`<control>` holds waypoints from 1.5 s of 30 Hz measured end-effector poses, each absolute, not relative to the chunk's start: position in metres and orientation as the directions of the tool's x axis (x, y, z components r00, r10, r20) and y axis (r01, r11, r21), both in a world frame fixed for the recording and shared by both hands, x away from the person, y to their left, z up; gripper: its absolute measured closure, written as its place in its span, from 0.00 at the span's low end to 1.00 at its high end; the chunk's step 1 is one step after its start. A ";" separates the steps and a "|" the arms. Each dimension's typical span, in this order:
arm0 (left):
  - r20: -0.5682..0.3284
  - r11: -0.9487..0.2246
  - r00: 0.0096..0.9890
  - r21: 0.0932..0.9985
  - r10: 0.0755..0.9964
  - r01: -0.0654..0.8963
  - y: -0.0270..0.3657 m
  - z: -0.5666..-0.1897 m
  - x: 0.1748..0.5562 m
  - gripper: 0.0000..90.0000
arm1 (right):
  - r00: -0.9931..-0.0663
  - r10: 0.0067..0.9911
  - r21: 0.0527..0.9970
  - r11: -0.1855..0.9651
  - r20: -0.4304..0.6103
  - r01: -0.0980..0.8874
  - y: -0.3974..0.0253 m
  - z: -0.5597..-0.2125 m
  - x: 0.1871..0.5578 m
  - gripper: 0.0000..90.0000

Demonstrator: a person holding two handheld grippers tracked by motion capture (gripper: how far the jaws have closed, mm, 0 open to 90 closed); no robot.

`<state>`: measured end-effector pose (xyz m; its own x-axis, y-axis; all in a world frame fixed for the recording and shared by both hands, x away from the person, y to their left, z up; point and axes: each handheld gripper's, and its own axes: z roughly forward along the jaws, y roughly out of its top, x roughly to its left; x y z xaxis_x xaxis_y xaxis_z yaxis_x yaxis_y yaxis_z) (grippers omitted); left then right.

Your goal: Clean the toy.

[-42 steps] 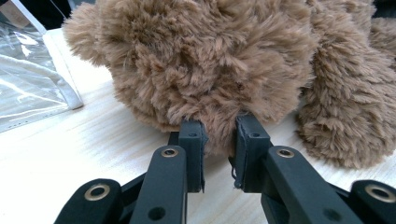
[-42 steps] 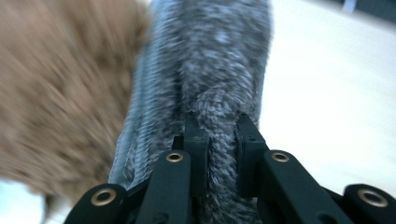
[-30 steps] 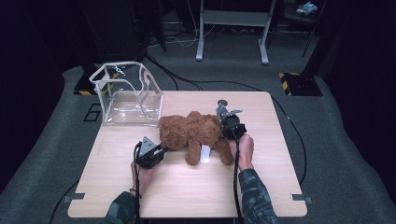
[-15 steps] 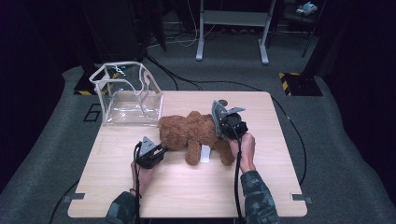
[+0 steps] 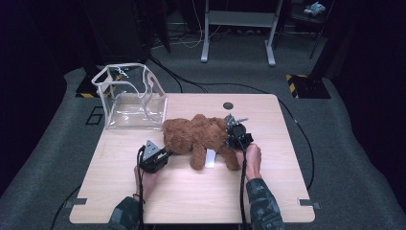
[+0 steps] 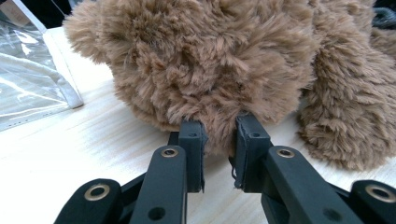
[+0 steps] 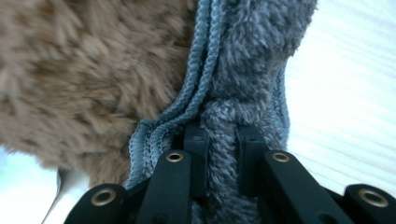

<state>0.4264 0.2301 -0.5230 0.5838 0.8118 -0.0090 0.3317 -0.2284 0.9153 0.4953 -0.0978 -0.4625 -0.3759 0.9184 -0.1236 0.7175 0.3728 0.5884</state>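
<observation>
Left gripper [image 6: 218,140] pinches a tuft of brown fur at the head end of the teddy bear [image 5: 198,136]; right gripper [image 7: 223,154] is clamped on its grey knitted scarf [image 7: 243,70]. Bear lies between both grippers on the table [image 5: 287,191], clear bag [image 5: 131,98] beyond left fingers. Soft, light, floppy; grab body bulk, fur may slip.

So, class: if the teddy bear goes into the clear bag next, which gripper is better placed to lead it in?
Left gripper, probably: it pinches the teddy bear at the end nearest the clear bag.
</observation>
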 end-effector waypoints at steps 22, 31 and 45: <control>-0.010 -0.229 0.588 0.916 0.809 0.330 0.231 -0.523 0.427 0.84 | -0.422 0.901 0.732 0.353 -0.099 0.582 -0.065 -0.393 0.481 0.87; -0.012 -0.226 0.586 0.916 0.810 0.331 0.231 -0.523 0.427 0.84 | -0.583 0.800 0.690 0.502 -0.142 0.522 0.007 -0.403 0.492 0.87; -0.025 -0.211 0.582 0.918 0.813 0.335 0.232 -0.523 0.428 0.84 | -0.629 0.757 0.686 0.552 -0.174 0.474 0.048 -0.412 0.493 0.87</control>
<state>0.4282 0.2316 -0.5234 0.5822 0.8127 -0.0251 0.3347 -0.2114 0.9183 0.4927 0.0481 -0.4116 -0.6295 0.7572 -0.1744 0.4740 0.5521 0.6860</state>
